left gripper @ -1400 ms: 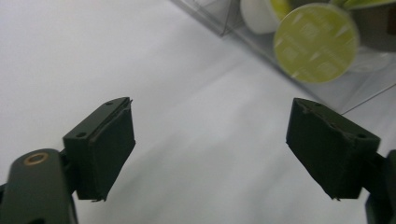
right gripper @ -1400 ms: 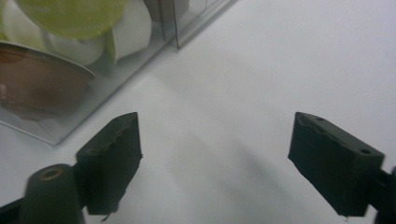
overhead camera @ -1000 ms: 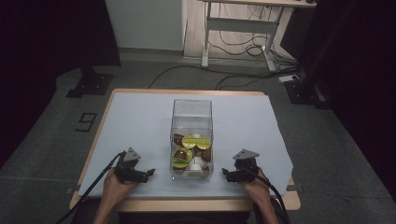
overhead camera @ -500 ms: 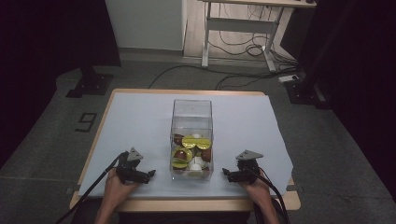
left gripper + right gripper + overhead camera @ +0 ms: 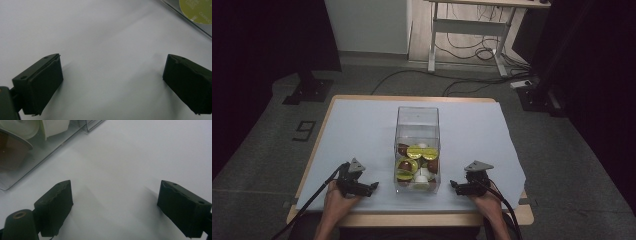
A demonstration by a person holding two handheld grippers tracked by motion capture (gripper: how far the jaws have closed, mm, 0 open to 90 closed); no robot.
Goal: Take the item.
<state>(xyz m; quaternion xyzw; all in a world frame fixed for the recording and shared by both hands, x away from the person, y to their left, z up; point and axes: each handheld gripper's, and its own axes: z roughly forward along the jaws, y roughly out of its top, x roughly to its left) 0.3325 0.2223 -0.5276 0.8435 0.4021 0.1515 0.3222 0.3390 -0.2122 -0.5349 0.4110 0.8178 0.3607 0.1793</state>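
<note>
Resting low on the white sheet (image 5: 362,130) at the near edge of the table (image 5: 327,125), the left gripper (image 5: 371,187) and right gripper (image 5: 454,185) flank a clear box (image 5: 417,120), each pointing inward at its lower walls, a placing that suggests both are poised to approach it from either side. From the high view, the box stands between the two grippers, just beyond their tips, tall and see-through, its lower part heaped with small capsules (image 5: 414,152) showing yellow-green lids, brown bodies and a few white ones. From the left gripper view, the jaws stand wide apart with nothing but bare sheet between them; the box wall (image 5: 190,21) lies ahead and to the upper right, a yellow-green lid (image 5: 197,10) pressed behind it. From the right gripper view, the jaws likewise stand wide apart and hold nothing; the box corner (image 5: 87,126) lies ahead to the upper left, with a brown capsule (image 5: 10,150) and a white one (image 5: 53,126) visible through the wall.
</note>
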